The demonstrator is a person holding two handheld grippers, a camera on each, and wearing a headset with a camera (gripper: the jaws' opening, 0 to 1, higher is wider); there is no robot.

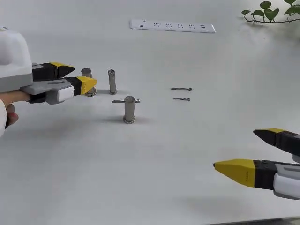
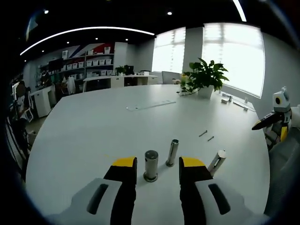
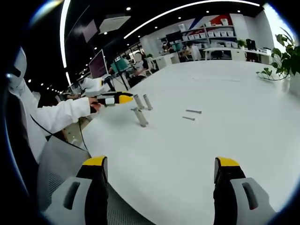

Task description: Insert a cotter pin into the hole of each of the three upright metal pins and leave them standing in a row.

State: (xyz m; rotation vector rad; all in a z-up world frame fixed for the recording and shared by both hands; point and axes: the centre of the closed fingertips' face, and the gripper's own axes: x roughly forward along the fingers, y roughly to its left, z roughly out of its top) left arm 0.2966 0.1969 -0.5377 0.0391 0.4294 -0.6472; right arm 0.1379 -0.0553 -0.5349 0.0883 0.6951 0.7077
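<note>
Three upright metal pins stand on the white table. The nearest pin (image 1: pixel 129 111) has a cotter pin (image 1: pixel 125 100) through its hole. A second pin (image 1: pixel 112 81) stands behind it. The third pin (image 1: pixel 86 72) (image 2: pixel 151 165) stands in line with the gap of my open left gripper (image 1: pixel 77 77) (image 2: pixel 158 166), clear of both jaws. Two loose cotter pins (image 1: pixel 181 88) (image 1: pixel 182 99) lie to the right. My right gripper (image 1: pixel 236 150) (image 3: pixel 161 162) is open and holds nothing, low at the near right, far from the pins (image 3: pixel 140 117).
A white power strip (image 1: pixel 172 26) lies at the back of the table. Plant leaves (image 1: pixel 272 11) reach in at the back right corner. The table's near edge (image 1: pixel 262 220) runs just below my right gripper.
</note>
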